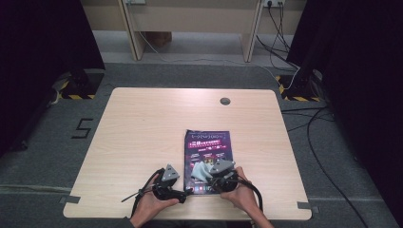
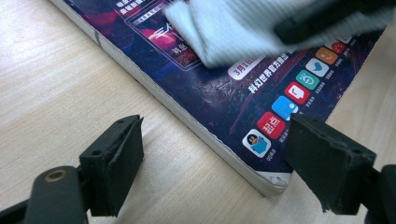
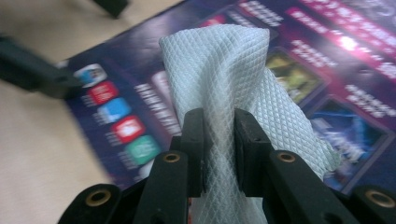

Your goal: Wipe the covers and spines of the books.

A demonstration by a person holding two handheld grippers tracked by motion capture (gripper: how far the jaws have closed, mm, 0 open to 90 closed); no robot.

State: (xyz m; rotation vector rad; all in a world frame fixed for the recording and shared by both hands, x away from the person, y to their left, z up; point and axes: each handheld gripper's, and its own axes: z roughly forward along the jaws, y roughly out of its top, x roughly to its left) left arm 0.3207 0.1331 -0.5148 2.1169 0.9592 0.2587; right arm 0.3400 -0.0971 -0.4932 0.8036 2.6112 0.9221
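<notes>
The right gripper [image 3: 219, 154] is closed on a white quilted cloth [image 3: 233, 84], bunched above the dark magazine [image 1: 207, 156]. The left gripper [image 2: 212, 163] stands wide apart and holds nothing, its jaws straddling the magazine's near corner [image 2: 273, 184] at the spine edge. Bare wooden table [image 1: 142, 128] lies open to its left and beyond the magazine's far edge.

cloth [image 3: 224, 70]: white, diamond weave | magazine [image 1: 207, 147]: dark purple, coloured icons | table [image 1: 142, 128]: pale woodgrain
</notes>
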